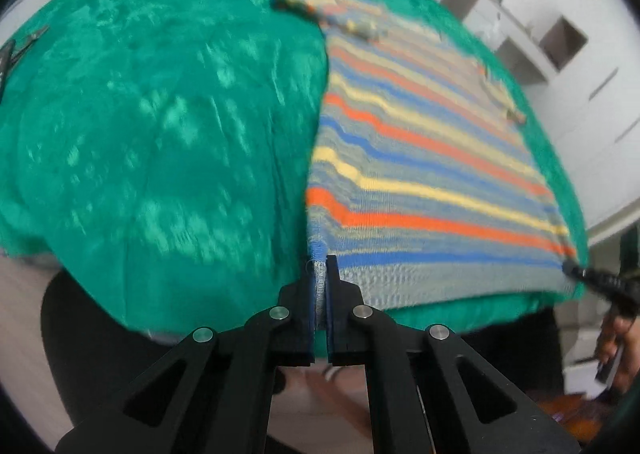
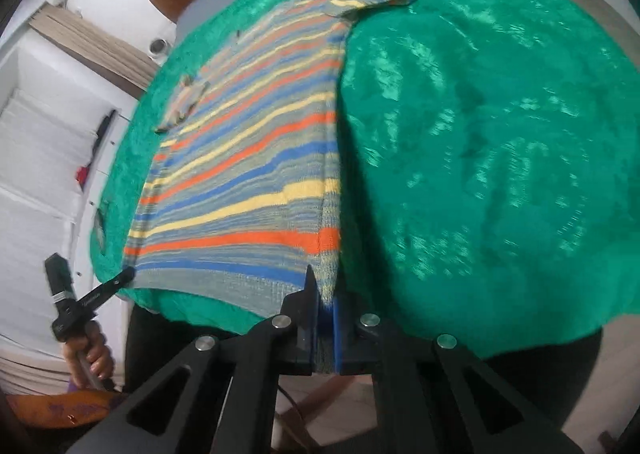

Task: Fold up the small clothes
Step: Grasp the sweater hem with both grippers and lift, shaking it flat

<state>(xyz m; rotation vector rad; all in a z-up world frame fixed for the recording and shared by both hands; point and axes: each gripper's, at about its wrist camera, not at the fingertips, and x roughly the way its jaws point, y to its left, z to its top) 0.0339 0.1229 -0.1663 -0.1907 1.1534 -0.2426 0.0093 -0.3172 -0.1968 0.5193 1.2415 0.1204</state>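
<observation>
A small knitted top [image 1: 420, 158] with orange, yellow and blue stripes lies flat on a green cloth [image 1: 160, 114], its hem toward me and its sleeves at the far end. My left gripper [image 1: 320, 262] is shut on the hem's near left corner, and the fabric is pinched between its pads. My right gripper [image 2: 322, 282] is shut on the hem's near right corner of the same top [image 2: 248, 158]. Each view also shows the other gripper at the opposite hem corner: the right gripper [image 1: 576, 270] and the left gripper [image 2: 126, 275].
The green cloth [image 2: 480, 134] drapes over the table's near edge and spreads wide on both sides of the top. White shelving [image 1: 560, 38] stands past the table. A metal tool [image 1: 24, 46] lies at the cloth's far left edge. A hand [image 2: 92, 358] holds the left gripper's grip.
</observation>
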